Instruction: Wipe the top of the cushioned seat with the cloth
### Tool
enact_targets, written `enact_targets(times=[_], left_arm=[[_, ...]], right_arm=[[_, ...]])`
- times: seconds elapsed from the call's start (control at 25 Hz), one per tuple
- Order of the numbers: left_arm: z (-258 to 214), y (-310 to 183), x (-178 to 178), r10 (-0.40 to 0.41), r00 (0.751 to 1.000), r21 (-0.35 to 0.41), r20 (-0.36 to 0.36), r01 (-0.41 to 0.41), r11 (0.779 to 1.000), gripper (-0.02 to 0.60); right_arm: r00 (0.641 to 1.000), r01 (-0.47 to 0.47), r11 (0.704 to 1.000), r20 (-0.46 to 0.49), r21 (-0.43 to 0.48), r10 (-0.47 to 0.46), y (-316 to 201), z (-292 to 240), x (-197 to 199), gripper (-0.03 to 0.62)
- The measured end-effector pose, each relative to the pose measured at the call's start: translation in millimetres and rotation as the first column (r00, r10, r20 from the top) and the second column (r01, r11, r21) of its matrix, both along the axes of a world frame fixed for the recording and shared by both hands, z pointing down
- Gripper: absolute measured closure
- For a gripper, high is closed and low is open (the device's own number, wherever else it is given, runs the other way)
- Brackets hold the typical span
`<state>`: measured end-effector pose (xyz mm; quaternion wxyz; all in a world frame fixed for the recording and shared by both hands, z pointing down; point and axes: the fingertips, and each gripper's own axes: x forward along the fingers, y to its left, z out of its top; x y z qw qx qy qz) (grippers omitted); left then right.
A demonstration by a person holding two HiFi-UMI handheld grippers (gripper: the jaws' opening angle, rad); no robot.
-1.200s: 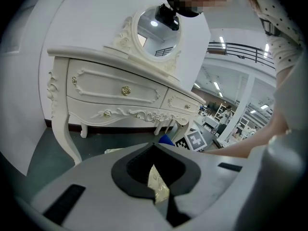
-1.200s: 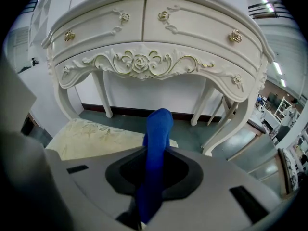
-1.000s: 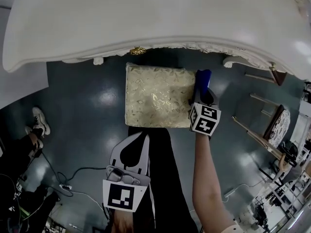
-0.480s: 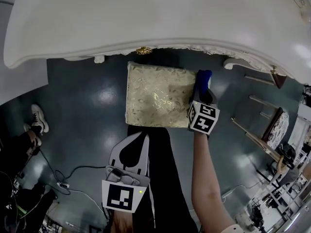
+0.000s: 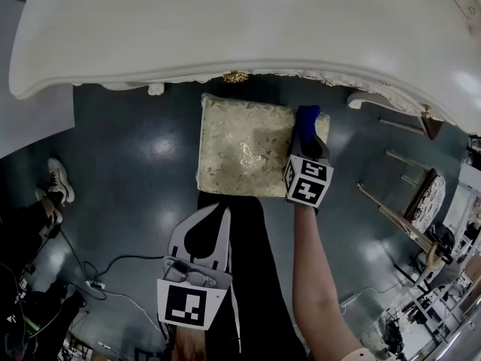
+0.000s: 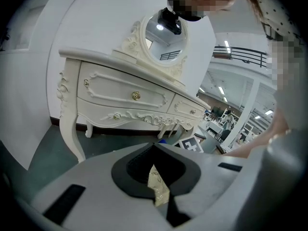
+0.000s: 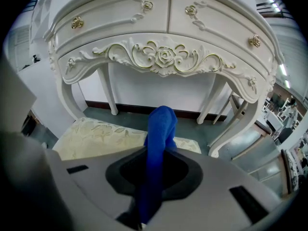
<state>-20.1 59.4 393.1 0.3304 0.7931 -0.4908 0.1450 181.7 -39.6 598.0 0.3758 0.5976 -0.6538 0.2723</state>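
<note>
The cushioned seat [image 5: 244,147] is a square stool with pale gold floral fabric, standing on the floor in front of the white dressing table [image 5: 240,28]. My right gripper [image 5: 305,138] is shut on a blue cloth [image 5: 304,123], which lies over the seat's right part. In the right gripper view the blue cloth [image 7: 158,150] runs up between the jaws, with the seat [image 7: 98,134] beyond it to the left. My left gripper [image 5: 204,226] hangs low near the person's legs, shut and empty; only a sliver of the seat [image 6: 157,186] shows past its jaws.
The dressing table's carved legs [image 7: 219,112] stand just behind the seat. A second chair [image 5: 428,194] sits at the right. Cables [image 5: 113,277] and someone's shoe [image 5: 58,185] lie on the dark floor at the left.
My right gripper has slid a little leftward with the blue cloth, from the seat's right edge onto its top. The left gripper has stayed in place.
</note>
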Motion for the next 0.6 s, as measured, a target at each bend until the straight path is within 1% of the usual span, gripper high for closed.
enact_targets(times=[0.44, 0.6], left_arm=[[0.1, 2.2, -15.2, -0.030, 1.000, -0.005, 0.001, 0.030, 1.000, 0.583], [0.2, 1.8, -21.9, -0.052, 0.999, -0.006, 0.004, 0.052, 0.999, 0.583]], right_arm=[[0.999, 0.034, 0.999, 0.016, -0.006, -0.034, -1.9, 0.1, -32.0, 0.526], [0.999, 0.041, 0.999, 0.021, -0.007, -0.041, -2.3, 0.7, -40.7, 0.526]])
